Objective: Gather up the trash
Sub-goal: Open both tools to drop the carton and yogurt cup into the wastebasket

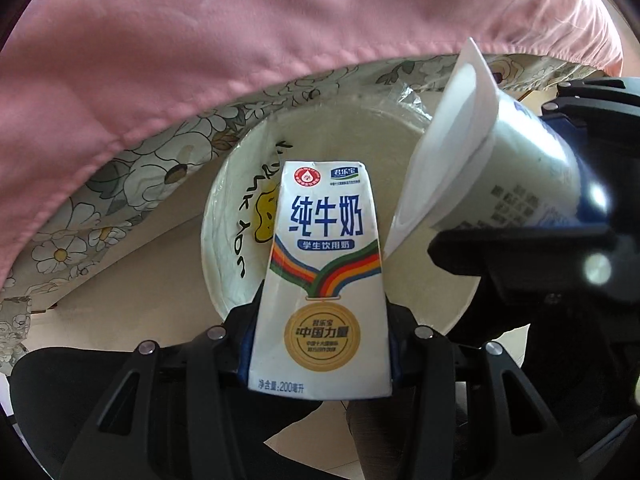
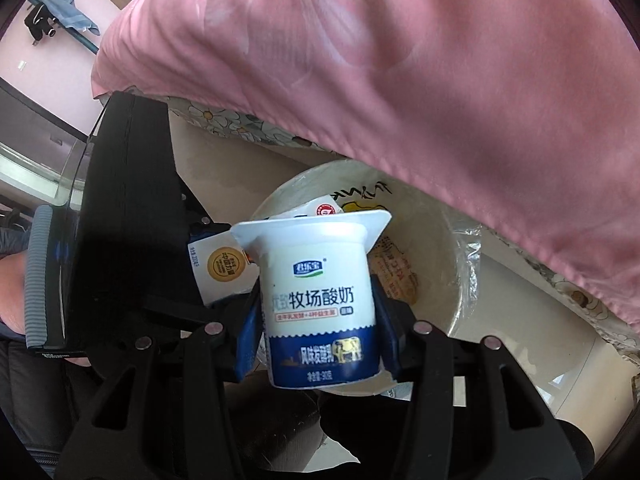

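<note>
Pink bedsheet [image 1: 240,40] drapes across the far side of both views, with a floral-print fabric edge [image 1: 120,184] showing beneath it. Below that, beige floor [image 1: 132,296]. On the floor just beside the bed edge sits a round white bin with a clear plastic liner and a yellow cartoon print on its inner wall [image 1: 224,240]; a crumpled tan wrapper [image 2: 394,276] lies inside it.

Left gripper [image 1: 318,354]: jaws clenched on a white milk carton with blue lettering, a rainbow stripe and a gold medal [image 1: 326,272], pads pressing both its sides, carton upright along the jaws and directly over the bin opening.

Right gripper [image 2: 320,344]: jaws clenched on a white plastic yogurt cup with a dark blue base band and a cow graphic [image 2: 320,300], blue pads on either side, foil-lidded end pointing away, over the bin's near rim.

Carton and cup are just beside each other, carton left, cup right; can't tell if they touch.
</note>
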